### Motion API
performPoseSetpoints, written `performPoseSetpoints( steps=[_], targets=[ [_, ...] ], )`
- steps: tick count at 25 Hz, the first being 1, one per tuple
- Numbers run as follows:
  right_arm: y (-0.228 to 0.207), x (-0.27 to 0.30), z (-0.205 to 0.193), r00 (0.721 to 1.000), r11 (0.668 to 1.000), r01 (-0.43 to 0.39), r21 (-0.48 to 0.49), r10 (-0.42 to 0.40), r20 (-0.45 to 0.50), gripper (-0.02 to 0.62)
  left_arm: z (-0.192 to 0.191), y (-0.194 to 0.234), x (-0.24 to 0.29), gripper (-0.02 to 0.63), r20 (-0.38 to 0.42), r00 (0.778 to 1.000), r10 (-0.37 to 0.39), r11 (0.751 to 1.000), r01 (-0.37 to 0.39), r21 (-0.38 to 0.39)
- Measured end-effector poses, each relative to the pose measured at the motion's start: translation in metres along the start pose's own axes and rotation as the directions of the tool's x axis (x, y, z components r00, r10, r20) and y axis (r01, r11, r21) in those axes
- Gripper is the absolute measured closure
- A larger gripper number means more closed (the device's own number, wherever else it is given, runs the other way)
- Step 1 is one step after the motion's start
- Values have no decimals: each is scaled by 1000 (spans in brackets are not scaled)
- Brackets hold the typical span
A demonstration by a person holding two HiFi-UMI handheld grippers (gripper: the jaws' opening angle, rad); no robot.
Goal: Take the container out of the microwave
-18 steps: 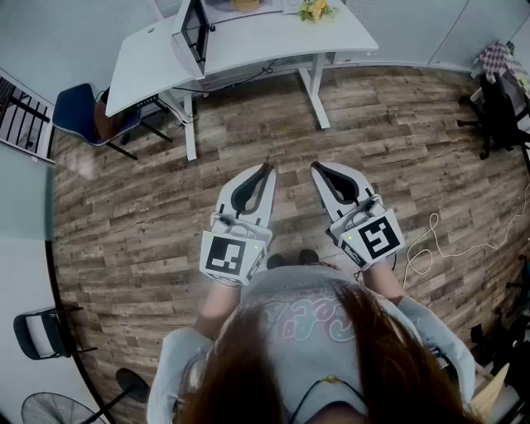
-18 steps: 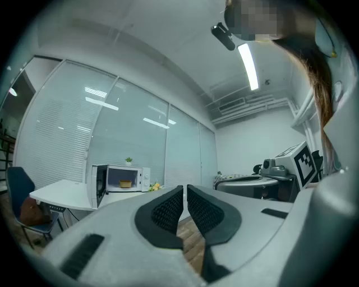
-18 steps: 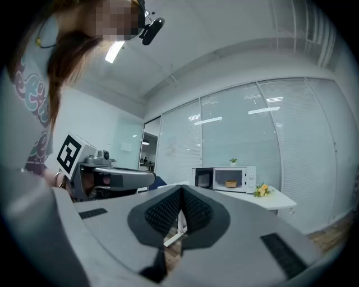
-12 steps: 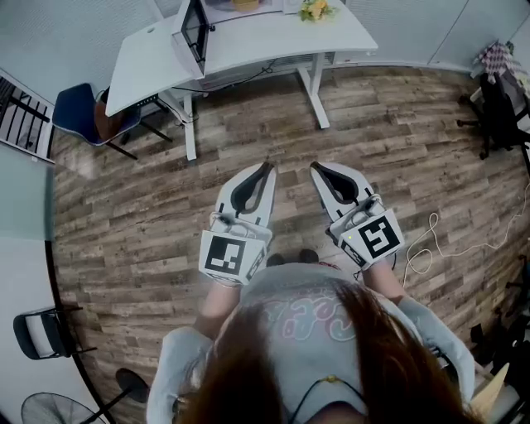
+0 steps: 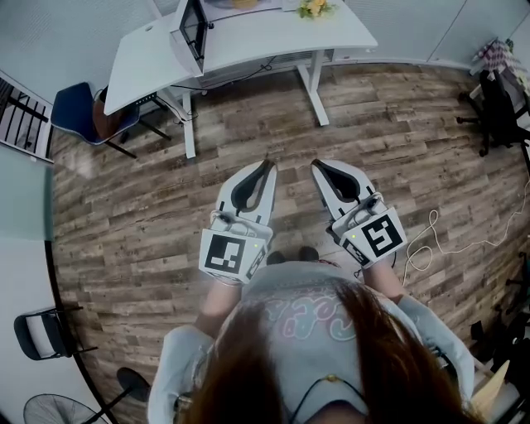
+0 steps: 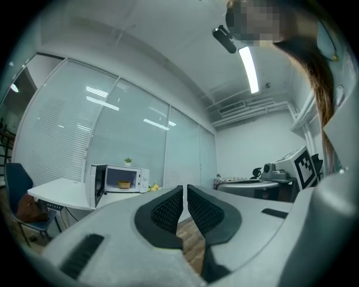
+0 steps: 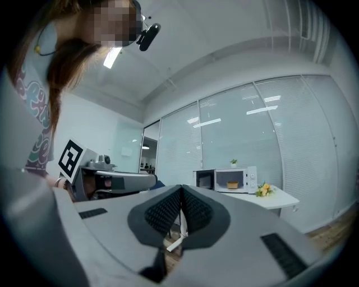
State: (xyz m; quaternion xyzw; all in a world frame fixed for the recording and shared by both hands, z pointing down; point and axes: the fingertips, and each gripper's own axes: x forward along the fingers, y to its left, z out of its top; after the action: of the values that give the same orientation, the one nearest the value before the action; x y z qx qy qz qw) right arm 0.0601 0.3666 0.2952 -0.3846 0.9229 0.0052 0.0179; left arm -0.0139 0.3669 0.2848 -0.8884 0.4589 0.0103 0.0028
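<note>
A white microwave (image 5: 195, 23) stands on a white desk (image 5: 265, 37) across the room, its door swung open. Inside it sits a small yellowish container (image 6: 124, 184), also visible as the container (image 7: 232, 184) in the right gripper view. My left gripper (image 5: 267, 165) and right gripper (image 5: 315, 166) are held side by side at waist height over the wooden floor, far from the desk. Both point level toward the microwave (image 6: 120, 180). The left gripper (image 6: 185, 188) is shut and empty. The right gripper (image 7: 181, 188) is shut too, with nothing between its pads.
Yellow flowers (image 5: 313, 9) sit on the desk to the right of the microwave. A blue chair (image 5: 83, 116) stands left of the desk, a folding chair (image 5: 41, 331) at the near left. A white cable (image 5: 439, 240) lies on the floor at the right.
</note>
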Motion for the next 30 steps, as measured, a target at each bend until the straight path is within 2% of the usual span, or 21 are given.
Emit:
performPoseSetpoints(
  steps=[5, 7, 11, 13, 17, 30],
  targets=[
    [-3, 2, 4, 999, 1000, 24, 18, -24, 26, 574, -2, 8, 0, 577, 3, 999, 38, 999, -38, -32],
    [-5, 4, 4, 999, 999, 35, 29, -35, 29, 473, -2, 10, 0, 543, 4, 999, 42, 998, -42, -41],
    [-10, 7, 1, 998, 997, 60, 45, -61, 19, 352, -3, 15, 0, 411, 5, 999, 54, 997, -53, -49],
    [-10, 9, 0, 998, 996, 68, 51, -69, 16, 312, -4, 16, 1, 372, -2, 998, 55, 997, -55, -52],
    [-7, 14, 1, 997, 996, 74, 59, -75, 22, 288, -2, 18, -1, 353, 0, 999, 46, 998, -46, -43],
    [20, 33, 0, 996, 994, 83, 67, -85, 25, 287, 0, 42, -24, 353, 7, 1000, 22, 999, -22, -25]
  ],
)
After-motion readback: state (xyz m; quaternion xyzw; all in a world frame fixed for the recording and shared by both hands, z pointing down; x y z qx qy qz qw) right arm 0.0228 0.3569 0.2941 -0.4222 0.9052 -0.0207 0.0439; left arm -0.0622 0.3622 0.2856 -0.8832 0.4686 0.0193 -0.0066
